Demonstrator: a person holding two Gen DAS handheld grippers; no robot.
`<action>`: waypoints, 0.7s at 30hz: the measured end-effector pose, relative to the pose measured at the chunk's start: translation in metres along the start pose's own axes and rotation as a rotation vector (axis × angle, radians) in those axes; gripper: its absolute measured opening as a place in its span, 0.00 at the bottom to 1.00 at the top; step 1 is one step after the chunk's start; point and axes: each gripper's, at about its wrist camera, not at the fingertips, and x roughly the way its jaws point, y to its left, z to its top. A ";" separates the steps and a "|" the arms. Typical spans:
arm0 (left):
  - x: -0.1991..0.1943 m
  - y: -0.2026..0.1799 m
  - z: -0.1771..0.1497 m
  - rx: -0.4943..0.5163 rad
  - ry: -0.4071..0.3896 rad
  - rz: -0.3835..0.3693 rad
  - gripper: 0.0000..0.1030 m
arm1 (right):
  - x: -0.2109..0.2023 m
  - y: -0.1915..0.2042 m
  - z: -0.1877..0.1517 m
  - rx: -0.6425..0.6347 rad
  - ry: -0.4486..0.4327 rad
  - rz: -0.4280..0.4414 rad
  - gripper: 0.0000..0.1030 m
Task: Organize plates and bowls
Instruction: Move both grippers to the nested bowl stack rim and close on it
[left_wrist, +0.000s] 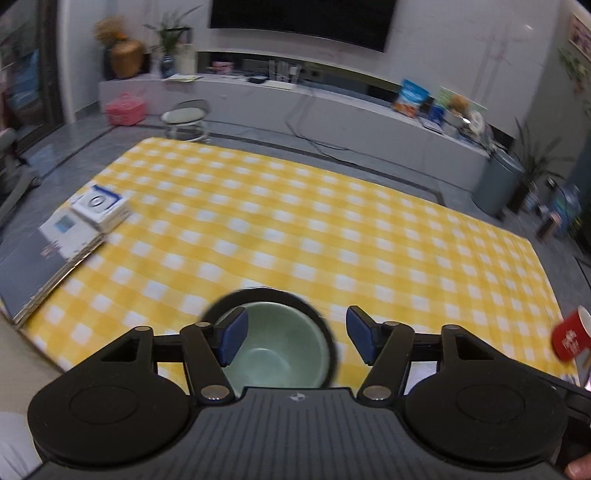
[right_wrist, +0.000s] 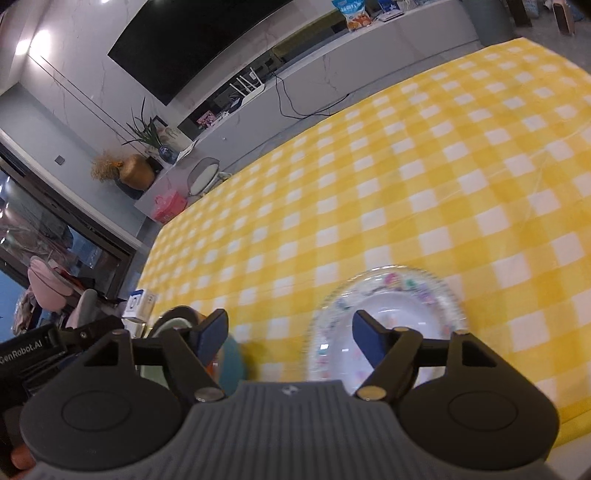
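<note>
Closing on a rim comes next, I judge: your left tool (left_wrist: 293, 334) gapes wide and holds nothing, its left pad inside the green bowl (left_wrist: 275, 345), mouth upward, round, so no long axis. Your right tool (right_wrist: 288, 334), equally wide and unladen, hovers above the plate (right_wrist: 388, 317), flat on the tabletop (right_wrist: 424, 166). Straddle one rim squarely before squeezing.

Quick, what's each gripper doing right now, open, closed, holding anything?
Left gripper: open, empty, above the black bowl with pale green inside.
Right gripper: open, empty, by the clear floral-rimmed plate.
</note>
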 end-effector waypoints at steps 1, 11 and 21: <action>0.001 0.008 0.000 -0.023 0.003 0.011 0.71 | 0.004 0.005 -0.001 -0.001 0.010 0.003 0.72; 0.031 0.070 -0.007 -0.235 0.072 0.059 0.71 | 0.057 0.047 -0.020 -0.003 0.161 0.050 0.73; 0.072 0.101 -0.024 -0.396 0.202 -0.038 0.70 | 0.103 0.067 -0.028 0.019 0.257 0.046 0.72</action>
